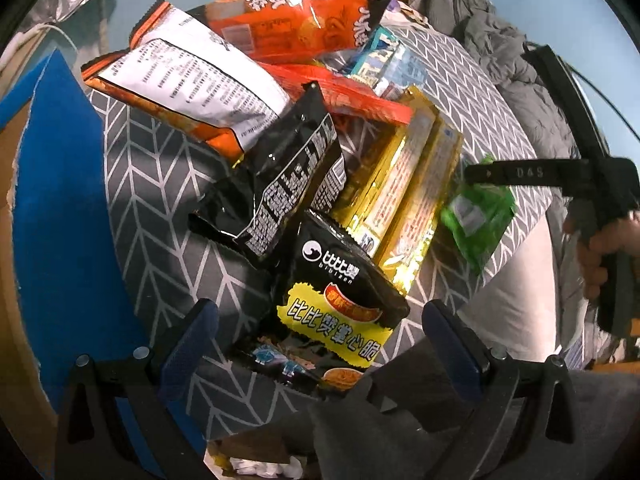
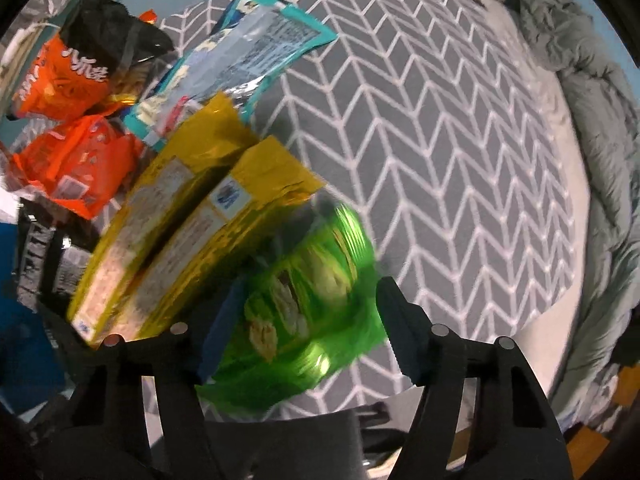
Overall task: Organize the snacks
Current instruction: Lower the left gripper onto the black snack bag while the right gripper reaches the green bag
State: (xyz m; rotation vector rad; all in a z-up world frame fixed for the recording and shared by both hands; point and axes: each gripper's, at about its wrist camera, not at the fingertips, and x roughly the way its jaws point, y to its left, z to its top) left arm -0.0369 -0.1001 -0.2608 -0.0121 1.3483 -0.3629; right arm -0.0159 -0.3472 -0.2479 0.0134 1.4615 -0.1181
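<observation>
Glossy crinkled foil green snack bag (image 2: 304, 312) between matt black plastic fingers (image 2: 404, 320); beyond them, matt woven herringbone cloth (image 2: 440, 140).

Snack packets (image 1: 304, 208) heaped on the patterned cushion (image 2: 440, 160), flat packets (image 2: 192, 232) between heap and end packet (image 2: 304, 312).

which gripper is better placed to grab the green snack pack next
Right. In the right wrist view the green snack pack already lies between the right gripper fingers. The left gripper hangs open over a black noodle pack, across the gold packs from it.
</observation>
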